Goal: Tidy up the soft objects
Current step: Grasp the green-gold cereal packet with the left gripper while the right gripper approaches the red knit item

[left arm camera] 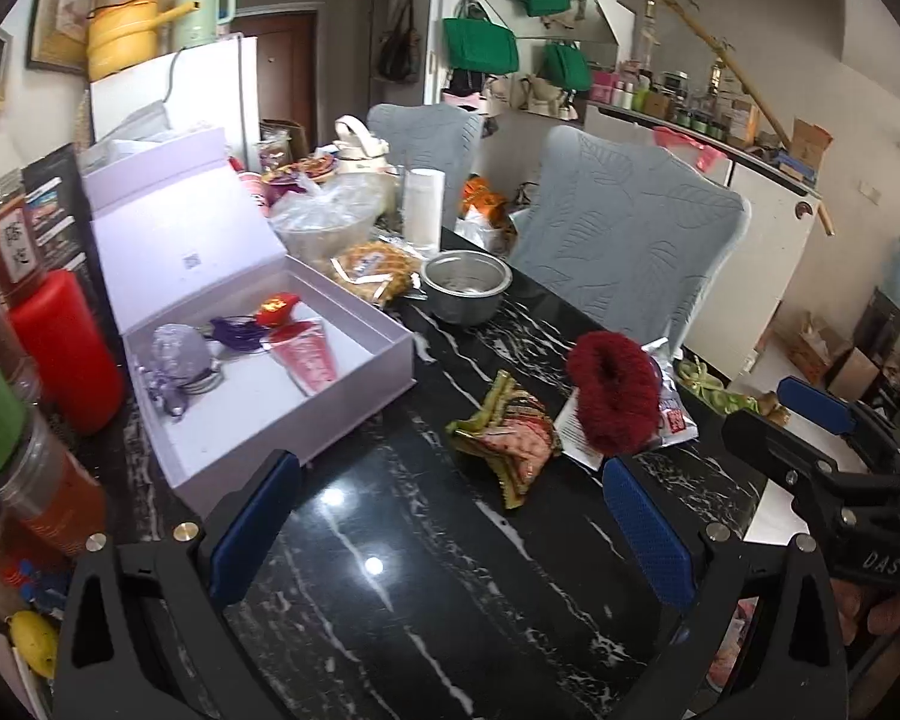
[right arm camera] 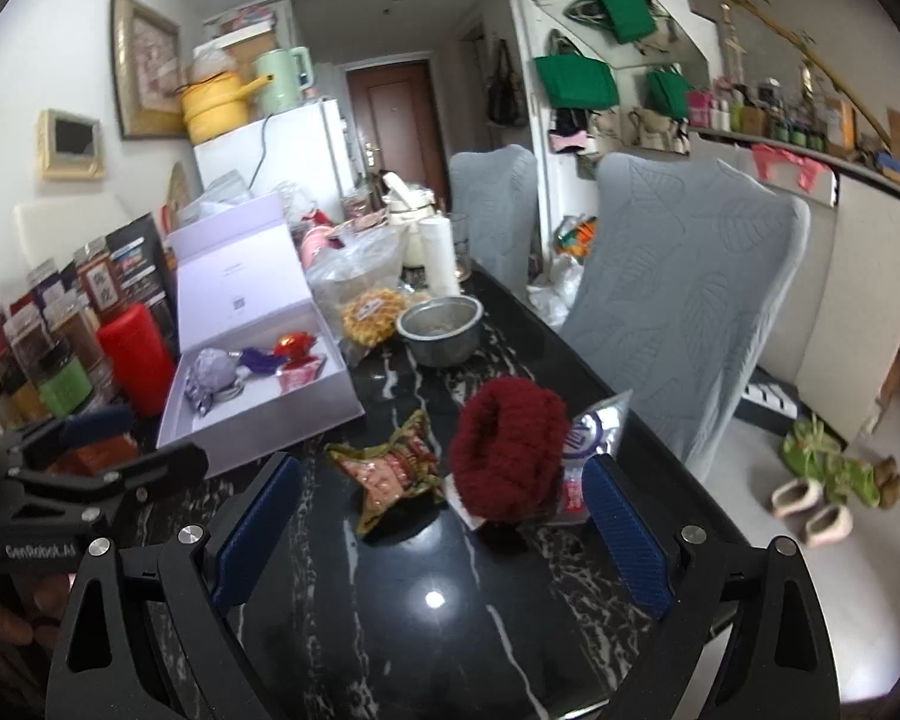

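table (left arm camera: 390, 540): black marble top with white veins, cluttered at the far end, bare in front of both grippers
chairs (left arm camera: 618, 240): two, grey leaf-pattern covers, along the table's right edge
fridge (right arm camera: 282, 144): white, at the far end; yellow pot and pale green kettle on top
box (left arm camera: 258, 354): lilac gift box, lid hinged up, small QR-type code on the inner lid, too small to read; sits left on the table
box contents: purple pouch (left arm camera: 177, 354), purple tassel, small red piece with gold marks, pink cone-shaped piece
left gripper (left arm camera: 450, 528): blue-padded fingers spread wide, holding nothing, low over the bare table
right gripper (right arm camera: 444, 528): fingers wide apart, empty, aimed at the red scrunchie; its body reads "DAS" in the left wrist view
left gripper body, right wrist view: reads "GenRobot.AI"
red scrunchie (right arm camera: 504, 450): fluffy, dark red, near the right table edge, lying partly on a snack packet
snack packet (right arm camera: 594, 438): silver and white, print unreadable
patterned pouch (left arm camera: 507, 435): green-red fabric, just left of the scrunchie, apart from the box
metal bowl (left arm camera: 465, 285): behind the pouch, mid-table
red can (left arm camera: 66, 348): left of the box
jars (right arm camera: 99, 288): one label with Chinese characters, cannot read
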